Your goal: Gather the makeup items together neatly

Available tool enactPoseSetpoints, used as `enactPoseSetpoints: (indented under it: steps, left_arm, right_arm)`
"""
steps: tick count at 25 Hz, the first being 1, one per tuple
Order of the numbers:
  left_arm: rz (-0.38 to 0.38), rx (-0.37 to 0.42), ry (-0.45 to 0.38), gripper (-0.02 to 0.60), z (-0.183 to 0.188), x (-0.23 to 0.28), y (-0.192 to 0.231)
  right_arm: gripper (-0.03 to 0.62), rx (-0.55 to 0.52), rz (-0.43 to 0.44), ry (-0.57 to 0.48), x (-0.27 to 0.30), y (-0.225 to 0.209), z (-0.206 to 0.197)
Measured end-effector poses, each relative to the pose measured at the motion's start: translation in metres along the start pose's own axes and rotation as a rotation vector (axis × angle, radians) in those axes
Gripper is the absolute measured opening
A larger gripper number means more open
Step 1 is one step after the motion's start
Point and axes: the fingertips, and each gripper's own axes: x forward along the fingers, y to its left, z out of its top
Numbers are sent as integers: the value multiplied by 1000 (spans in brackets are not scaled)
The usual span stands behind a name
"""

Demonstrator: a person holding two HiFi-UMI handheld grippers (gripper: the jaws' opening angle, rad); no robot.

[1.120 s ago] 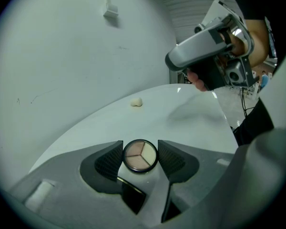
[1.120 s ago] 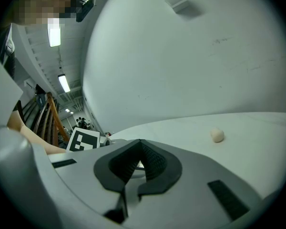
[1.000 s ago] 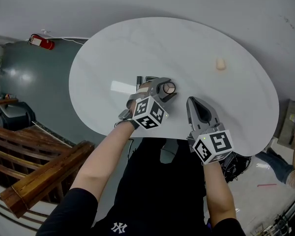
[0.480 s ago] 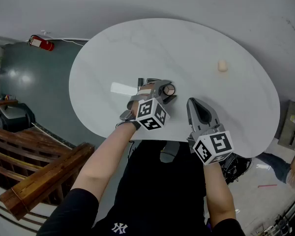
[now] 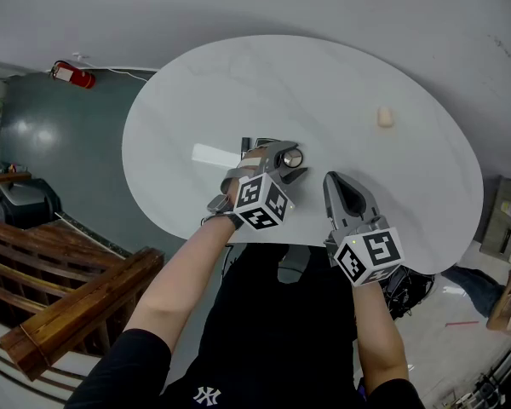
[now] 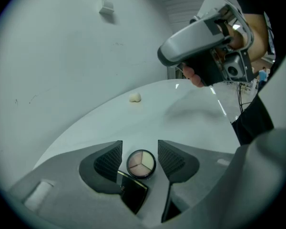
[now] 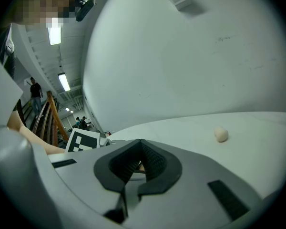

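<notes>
Centring is what this step calls for, as I judge it. The left gripper (image 5: pixel 295 161) has its jaws spread around the round black compact with three pale powder shades (image 6: pixel 141 163). A good pick-up means closing squarely across the widest line of the rim. The case should stay level, so that its open, glossy black lid (image 6: pixel 131 192), which juts back toward the gripper's camera, neither catches on a finger nor swings shut. The squeeze should be gentle, since a smooth round rim could squirt out forward. The compact is at the near side of the white oval table (image 5: pixel 341 75), right between the ribbed black pads (image 6: pixel 108 159) and a touch nearer the right-hand one. A sliver of table seems to show on either side of it, so the pads are probably not pressing yet, though the wide-angle picture leaves so thin a margin uncertain. The right gripper (image 5: pixel 335 177) hangs just beside the left over the table's near edge, its jaws closed together on nothing. The small beige sponge puff (image 5: pixel 383 117) lies well apart, far across the table to the right, so one of the two must travel. The compact would best be set down just beside the puff, lid side turned away.
</notes>
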Motion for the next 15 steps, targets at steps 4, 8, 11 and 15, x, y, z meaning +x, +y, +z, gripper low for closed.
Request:
enactPoseSetpoints:
  steps: [4, 8, 11, 15]
  left_arm:
    - [1, -30, -24, 236, 13, -12, -2]
    - [-13, -87, -62, 235, 30, -26, -8]
    - [-22, -96, -98, 235, 47, -35, -13]
    - [-22, -77, -169, 235, 78, -48, -22]
  right_arm:
    - [12, 0, -4, -5, -3, 3, 8]
    - [12, -1, -13, -18, -12, 7, 17]
    - [12, 1, -31, -31, -22, 5, 24]
    - [12, -2, -55, -54, -38, -2, 36]
